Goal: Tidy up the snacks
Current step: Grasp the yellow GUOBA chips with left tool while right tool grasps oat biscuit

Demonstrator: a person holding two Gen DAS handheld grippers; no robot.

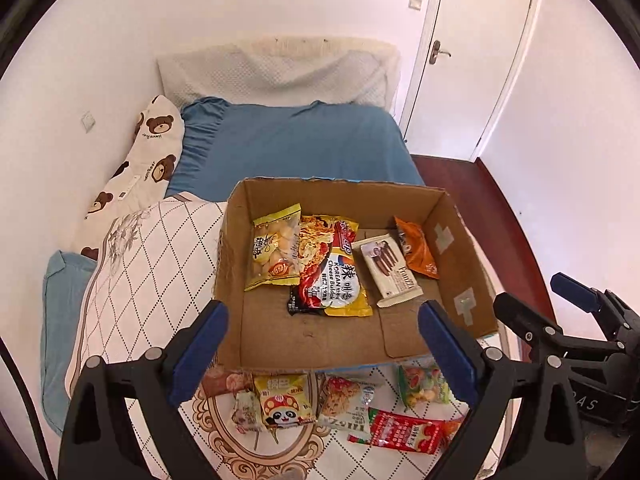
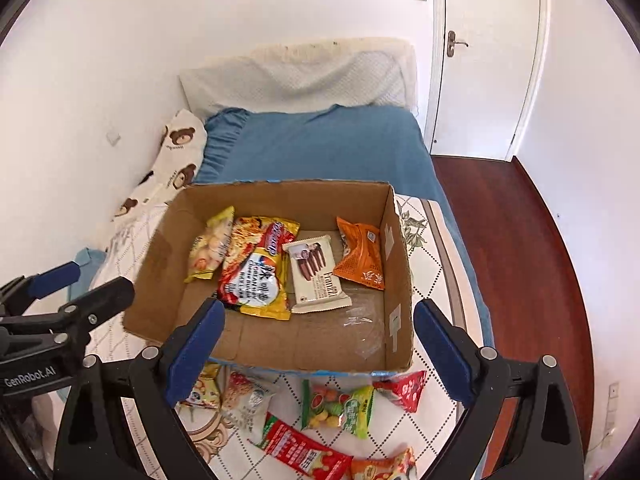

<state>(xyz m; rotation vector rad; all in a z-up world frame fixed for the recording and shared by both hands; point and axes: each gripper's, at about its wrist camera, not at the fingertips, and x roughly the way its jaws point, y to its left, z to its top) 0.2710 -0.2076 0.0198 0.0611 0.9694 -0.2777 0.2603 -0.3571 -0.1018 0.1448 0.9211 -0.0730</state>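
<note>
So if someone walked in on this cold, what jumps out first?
The open brown cardboard box on the bed, with four snack packets along its far side, the yellow-and-red Korean noodle packet loudest. Then the loose colourful snack packets on the patterned quilt, nearer than the box.

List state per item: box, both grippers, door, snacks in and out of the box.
cardboard box: open-topped, partly filled
left gripper: open, empty
right gripper: open, empty
door: closed
Buldak noodle pack: sealed, flat in box
wafer bar: sealed, in box
orange packet: in box
red packet: outside box, on bedspread
panda packet: outside box
</note>
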